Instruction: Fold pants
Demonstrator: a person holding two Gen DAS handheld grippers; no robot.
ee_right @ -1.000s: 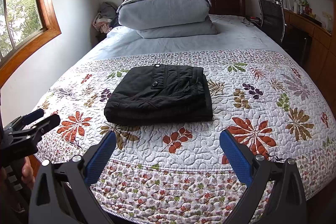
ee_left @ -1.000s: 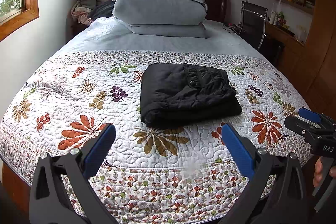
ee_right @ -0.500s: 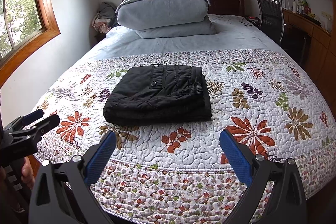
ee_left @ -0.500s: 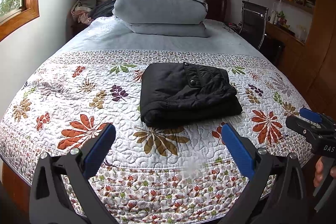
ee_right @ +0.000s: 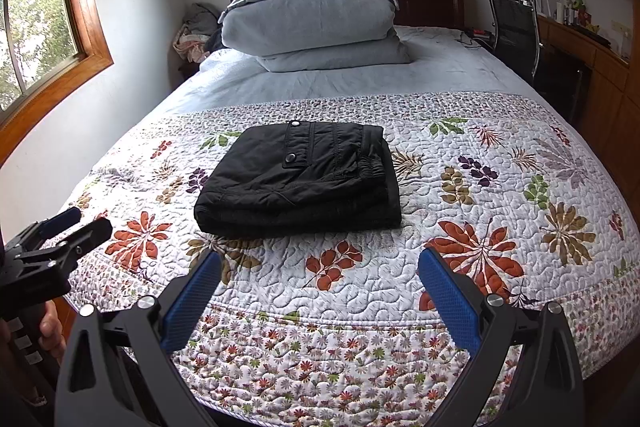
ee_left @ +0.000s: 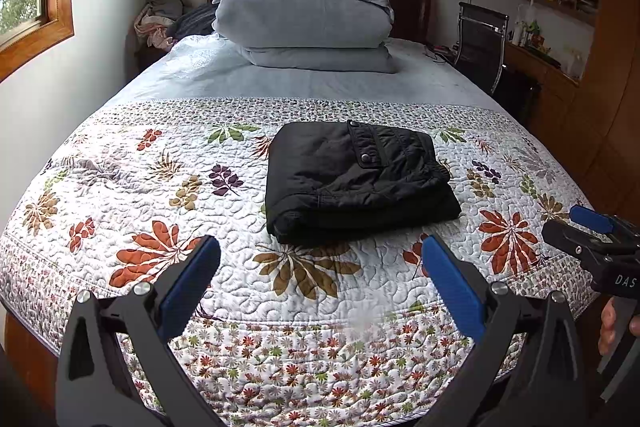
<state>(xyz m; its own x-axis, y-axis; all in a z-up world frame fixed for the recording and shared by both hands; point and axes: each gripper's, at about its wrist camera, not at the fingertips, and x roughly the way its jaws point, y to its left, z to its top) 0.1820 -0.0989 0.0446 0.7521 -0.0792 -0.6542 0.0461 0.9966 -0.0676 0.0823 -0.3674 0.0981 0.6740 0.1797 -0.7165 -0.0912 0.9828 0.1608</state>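
The black pants (ee_left: 356, 179) lie folded into a compact rectangle on the floral quilt (ee_left: 160, 187), waistband button on top; they also show in the right wrist view (ee_right: 300, 183). My left gripper (ee_left: 320, 255) is open and empty, held back over the foot of the bed, short of the pants. My right gripper (ee_right: 320, 267) is open and empty too, also short of the pants. The right gripper shows at the right edge of the left wrist view (ee_left: 592, 231). The left gripper shows at the left edge of the right wrist view (ee_right: 68, 227).
Two grey pillows (ee_left: 304, 23) are stacked at the headboard. A pile of clothes (ee_left: 160, 19) sits at the back left corner. A black chair (ee_left: 480, 43) and a wooden desk (ee_left: 544, 67) stand right of the bed. The wall with a window (ee_right: 40, 27) is on the left.
Almost nothing has changed. Both grippers stay open and drift very slightly; the folded pants lie still.
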